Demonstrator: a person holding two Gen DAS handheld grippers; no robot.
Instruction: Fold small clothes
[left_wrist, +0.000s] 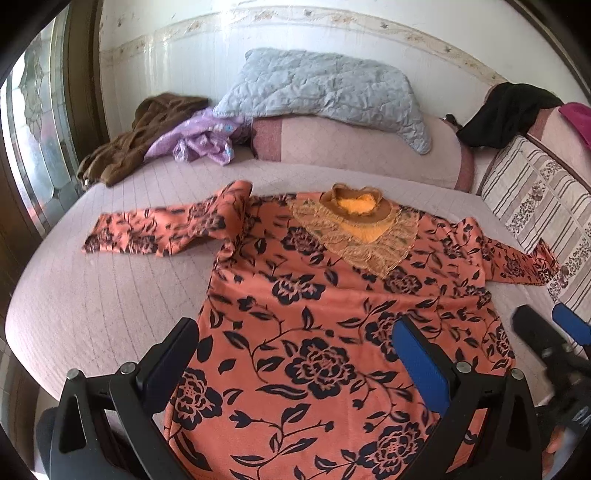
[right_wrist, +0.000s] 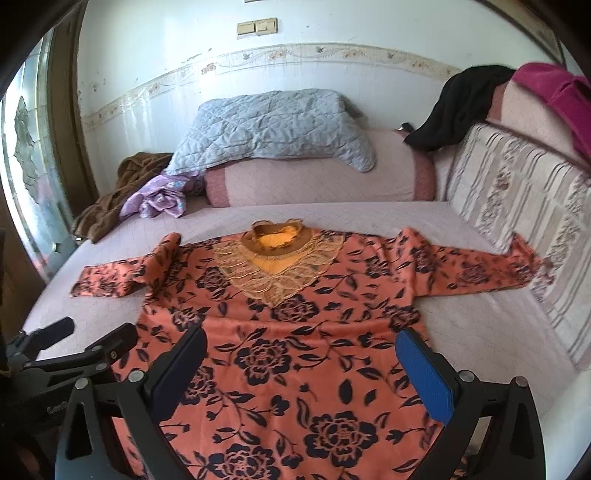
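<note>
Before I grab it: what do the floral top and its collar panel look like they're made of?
Floral top: soft matte knit, possibly fleece-like; it drapes limp with shallow wrinkles and no shine. Collar panel: looks like tan lace or ruffled trim in tiers around an orange fuzzy-looking inset. Exact fibre can't be told.

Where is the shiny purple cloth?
The purple cloth is crumpled at the far left of the bed, between the brown garment and the pink bolster, below the grey pillow.

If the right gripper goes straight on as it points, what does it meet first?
Most likely the orange floral top spread on the bed: the open right gripper points down over its lower body. Depth is unclear, but nothing shows in between.
</note>
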